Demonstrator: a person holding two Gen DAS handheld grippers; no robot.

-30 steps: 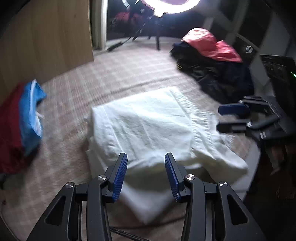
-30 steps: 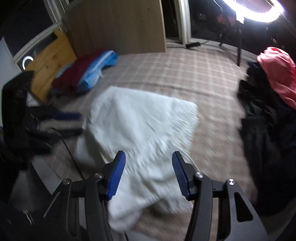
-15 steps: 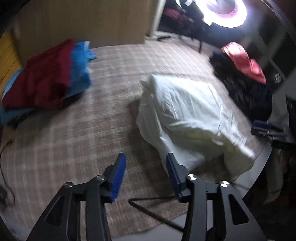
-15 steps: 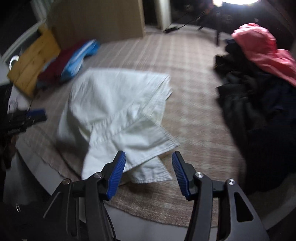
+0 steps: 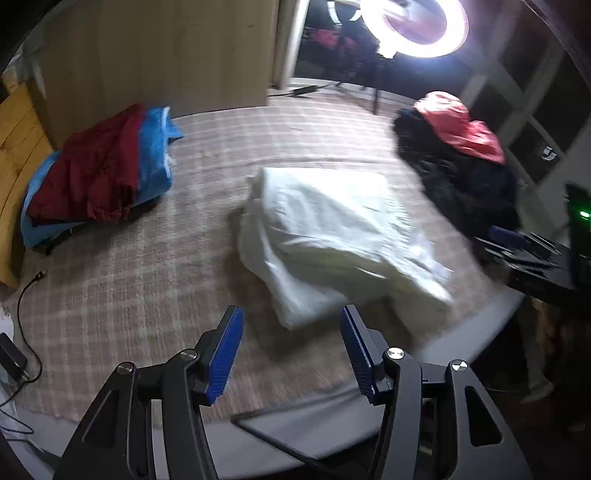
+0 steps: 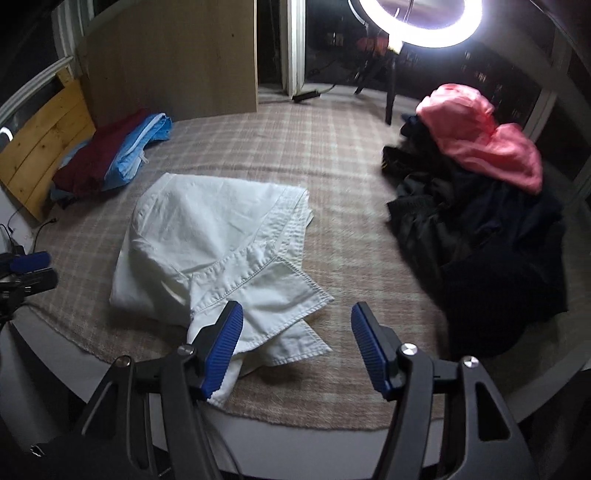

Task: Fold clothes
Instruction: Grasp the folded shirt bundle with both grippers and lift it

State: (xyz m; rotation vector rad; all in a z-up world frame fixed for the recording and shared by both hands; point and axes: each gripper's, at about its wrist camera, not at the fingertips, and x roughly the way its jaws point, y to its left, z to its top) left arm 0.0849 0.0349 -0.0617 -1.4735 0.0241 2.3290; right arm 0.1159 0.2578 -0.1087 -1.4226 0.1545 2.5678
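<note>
On a round table [image 6: 332, 417] covered by a checked cloth [image 6: 258, 147], a folded white garment [image 6: 207, 236] lies near the middle, slightly toward the near edge. Both tongs hang above the near rim, clear of it. The left gripper [image 5: 291, 354] has just been widening and stands apart with nothing between its blue pads; the right gripper [image 6: 295, 347] has likewise just been opening, wide and empty, its left pad merely in front of the garment's loose near flap. Only the right view shows that flap clearly, with stitched hems spilling toward the table edge; the left view blurs the garment [image 5: 332, 236] into a soft mound. At far left sits a folded stack of dark red and blue clothes [image 5: 99, 177]. At right lies a heap of dark clothes [image 6: 480, 236] topped by a pink garment [image 6: 476, 129]. A bright ring light [image 6: 417, 22] glows beyond the table.
</note>
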